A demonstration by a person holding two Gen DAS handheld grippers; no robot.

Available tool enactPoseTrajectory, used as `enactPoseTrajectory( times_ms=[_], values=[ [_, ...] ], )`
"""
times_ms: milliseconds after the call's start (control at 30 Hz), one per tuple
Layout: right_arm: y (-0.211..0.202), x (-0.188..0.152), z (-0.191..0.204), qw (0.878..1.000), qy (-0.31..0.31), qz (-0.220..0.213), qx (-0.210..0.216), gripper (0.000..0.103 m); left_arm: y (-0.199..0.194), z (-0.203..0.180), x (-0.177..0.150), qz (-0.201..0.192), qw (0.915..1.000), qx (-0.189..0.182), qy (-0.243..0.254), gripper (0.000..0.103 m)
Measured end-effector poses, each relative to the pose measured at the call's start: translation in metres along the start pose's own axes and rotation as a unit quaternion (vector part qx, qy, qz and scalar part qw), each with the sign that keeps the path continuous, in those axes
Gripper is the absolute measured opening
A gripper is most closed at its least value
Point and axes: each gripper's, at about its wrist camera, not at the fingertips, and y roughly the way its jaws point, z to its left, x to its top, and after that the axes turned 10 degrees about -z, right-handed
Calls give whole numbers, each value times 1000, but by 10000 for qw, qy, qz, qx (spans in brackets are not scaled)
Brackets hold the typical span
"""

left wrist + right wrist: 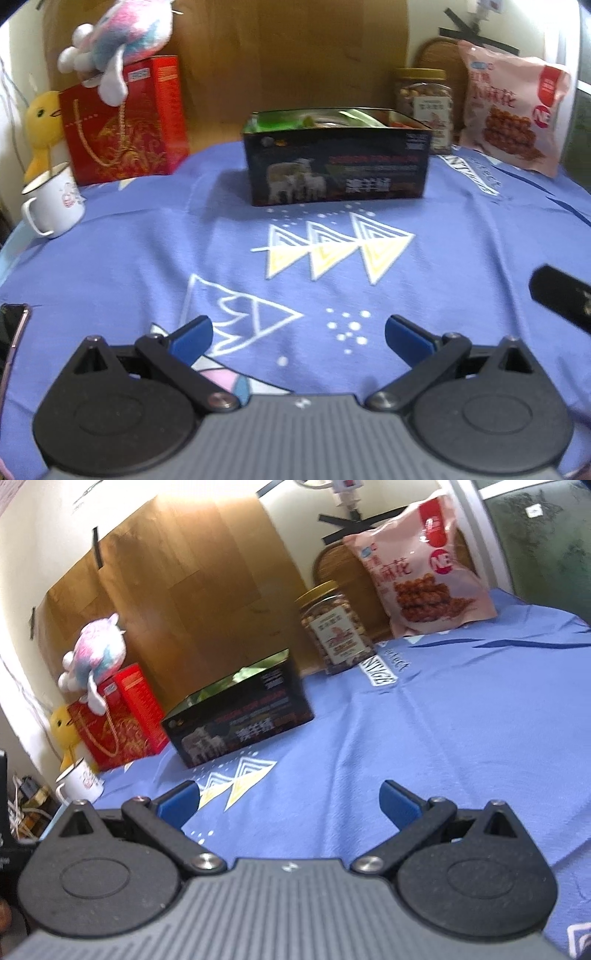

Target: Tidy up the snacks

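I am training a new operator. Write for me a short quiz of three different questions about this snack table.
1. True or false: the left gripper is holding a snack.
2. What stands directly right of the black box? A) nut jar B) white mug C) red bag
3. Fill in: the plush toy sits on top of the ____ gift bag.

Key: 1 false, both grippers are open and empty; 2 A, the nut jar; 3 red.
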Motion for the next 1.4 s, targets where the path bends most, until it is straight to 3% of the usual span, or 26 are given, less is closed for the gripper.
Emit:
enactPoseTrajectory(
  times_ms=[200, 433, 1033, 1300, 1400],
  values=[
    [2, 1, -5, 9999, 89, -6, -88, 103, 5, -12, -3, -19, 9997, -203, 147, 103],
    [7, -1, -3, 9999, 51, 69, -97, 103, 22, -12, -14, 311, 9991, -278, 59, 103],
    [17, -4, 4, 9997, -71, 229, -27, 103, 18, -11, -25, -81, 9993, -337, 153, 103],
    [17, -3, 5, 9997, -115, 230, 0, 103, 14, -7, -22, -1, 9993, -363, 90, 103],
    [16, -1, 5, 9997, -137, 181, -23, 103, 3, 0, -13, -264, 9996, -99, 37, 103]
  ],
)
